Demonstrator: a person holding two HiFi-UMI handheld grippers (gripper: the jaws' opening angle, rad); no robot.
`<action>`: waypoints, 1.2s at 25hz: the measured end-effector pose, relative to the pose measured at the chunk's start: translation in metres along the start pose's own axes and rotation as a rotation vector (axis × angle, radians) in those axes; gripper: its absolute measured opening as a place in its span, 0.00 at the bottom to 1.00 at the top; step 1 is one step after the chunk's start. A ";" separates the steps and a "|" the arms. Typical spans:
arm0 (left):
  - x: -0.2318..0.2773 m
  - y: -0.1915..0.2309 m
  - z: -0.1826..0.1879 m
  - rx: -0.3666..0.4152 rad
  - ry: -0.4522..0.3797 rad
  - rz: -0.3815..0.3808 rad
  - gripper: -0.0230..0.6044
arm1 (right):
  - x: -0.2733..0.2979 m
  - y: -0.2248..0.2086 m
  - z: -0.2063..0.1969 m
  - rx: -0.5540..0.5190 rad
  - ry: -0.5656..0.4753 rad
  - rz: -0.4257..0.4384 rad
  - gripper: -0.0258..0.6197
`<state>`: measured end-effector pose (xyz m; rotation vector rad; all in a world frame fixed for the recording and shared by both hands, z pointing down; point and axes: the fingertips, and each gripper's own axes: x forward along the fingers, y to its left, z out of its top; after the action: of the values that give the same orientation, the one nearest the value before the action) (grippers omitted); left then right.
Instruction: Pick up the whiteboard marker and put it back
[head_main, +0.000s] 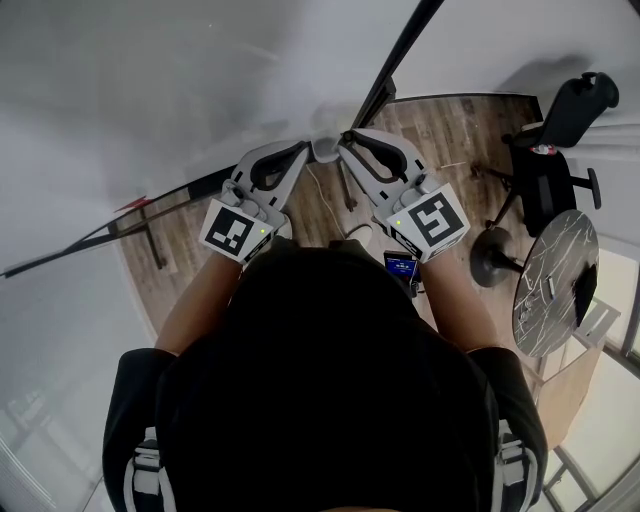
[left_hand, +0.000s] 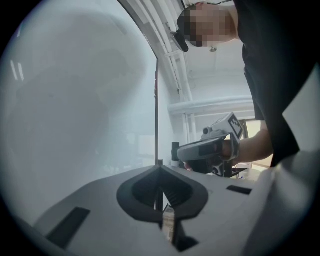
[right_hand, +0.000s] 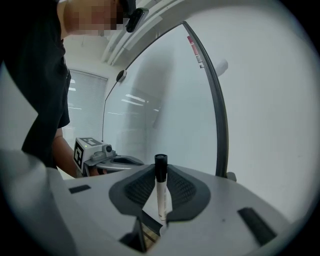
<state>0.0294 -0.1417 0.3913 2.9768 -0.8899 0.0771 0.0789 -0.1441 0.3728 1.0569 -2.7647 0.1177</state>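
Pinching the whiteboard marker (right_hand: 160, 187) upright between its dark ribbed pads, the right gripper (right_hand: 161, 196) holds it in the air, close in front of the whiteboard (right_hand: 165, 90). Little writing can be read. Each gripper's cube (head_main: 437, 220) carries only black-and-white square code patterns. A small red label (right_hand: 192, 42) beside the board's dark frame (right_hand: 220, 125) is too small to read. The marker has a glossy black cap on top and a plain white barrel below, and its lower end sits down in the gap between the jaws. The left gripper (left_hand: 160, 189) is raised just to the left of the right one, its jaws pressed together with nothing between them. At the far right, on the wooden floor (head_main: 440, 130), stand a black office chair (head_main: 550, 150) and a round marble-patterned table (head_main: 555, 270).
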 end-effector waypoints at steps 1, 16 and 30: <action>0.000 -0.001 0.003 0.002 -0.007 -0.004 0.04 | -0.002 0.001 0.002 0.000 -0.003 0.001 0.15; -0.005 -0.017 0.029 0.001 -0.023 -0.066 0.04 | -0.024 0.012 0.013 0.023 -0.038 0.012 0.15; -0.007 -0.017 0.026 0.000 -0.021 -0.073 0.04 | -0.021 0.016 0.014 0.027 -0.040 0.021 0.15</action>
<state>0.0339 -0.1250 0.3649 3.0116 -0.7820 0.0436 0.0815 -0.1201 0.3548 1.0482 -2.8181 0.1386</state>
